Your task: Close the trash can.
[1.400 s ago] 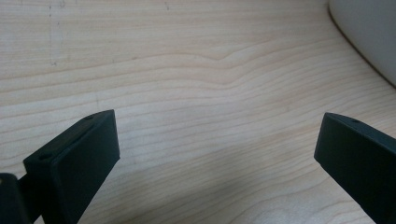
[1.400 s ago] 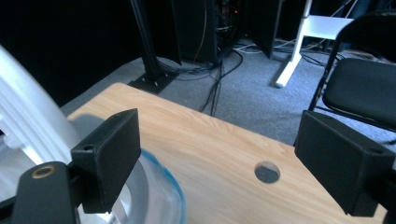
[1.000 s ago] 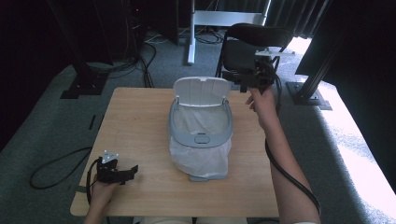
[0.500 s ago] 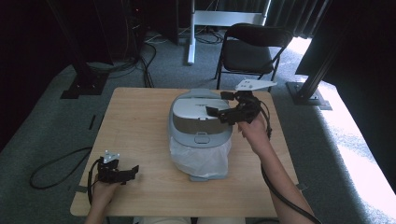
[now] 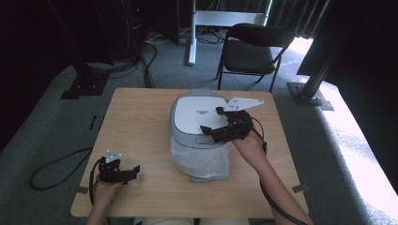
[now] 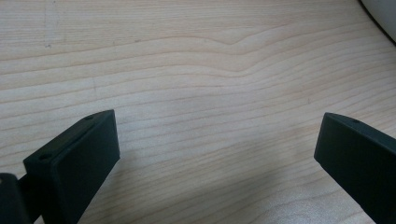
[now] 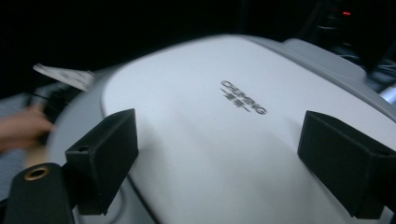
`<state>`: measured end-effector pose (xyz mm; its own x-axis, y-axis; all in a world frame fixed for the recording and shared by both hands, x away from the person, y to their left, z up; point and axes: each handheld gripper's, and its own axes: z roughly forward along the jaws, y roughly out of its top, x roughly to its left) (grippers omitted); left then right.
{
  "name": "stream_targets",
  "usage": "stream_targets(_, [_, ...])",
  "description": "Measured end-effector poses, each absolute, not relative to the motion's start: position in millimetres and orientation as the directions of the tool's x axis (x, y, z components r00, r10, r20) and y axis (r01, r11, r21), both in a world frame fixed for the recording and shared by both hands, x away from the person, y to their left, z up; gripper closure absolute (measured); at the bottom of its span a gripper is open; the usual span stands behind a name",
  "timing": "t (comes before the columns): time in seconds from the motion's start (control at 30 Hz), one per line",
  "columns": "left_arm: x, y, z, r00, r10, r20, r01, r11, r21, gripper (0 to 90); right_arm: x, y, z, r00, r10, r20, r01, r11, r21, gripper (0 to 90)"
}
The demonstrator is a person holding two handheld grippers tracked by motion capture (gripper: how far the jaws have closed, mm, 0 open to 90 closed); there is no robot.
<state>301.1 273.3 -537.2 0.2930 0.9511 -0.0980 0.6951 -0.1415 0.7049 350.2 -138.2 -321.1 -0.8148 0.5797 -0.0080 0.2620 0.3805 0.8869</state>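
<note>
Now the right claw [image 5: 212,120], spread wide, hovers over the bin lid [image 5: 199,111].

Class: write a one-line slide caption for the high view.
Right gripper open over the bin's closed lid; left gripper rests on the table.

Wooden table [image 5: 141,122], black folding chair [image 5: 253,51], floor cable [image 5: 51,164]

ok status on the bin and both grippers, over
Right gripper open over the bin lid, nothing between jaws. Left gripper open, resting on the table. Lid down, white bag hanging out below. Nothing in the way.
</note>
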Motion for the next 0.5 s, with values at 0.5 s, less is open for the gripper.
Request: stream_targets(0.5, [299.0, 274.8, -541.3, 0.29, 0.952, -0.094, 0.706, -0.146, 0.693, 0.3, 347.8, -137.6, -325.0, -0.8, 0.598, -0.038, 0.249, 0.389, 0.887, 10.0])
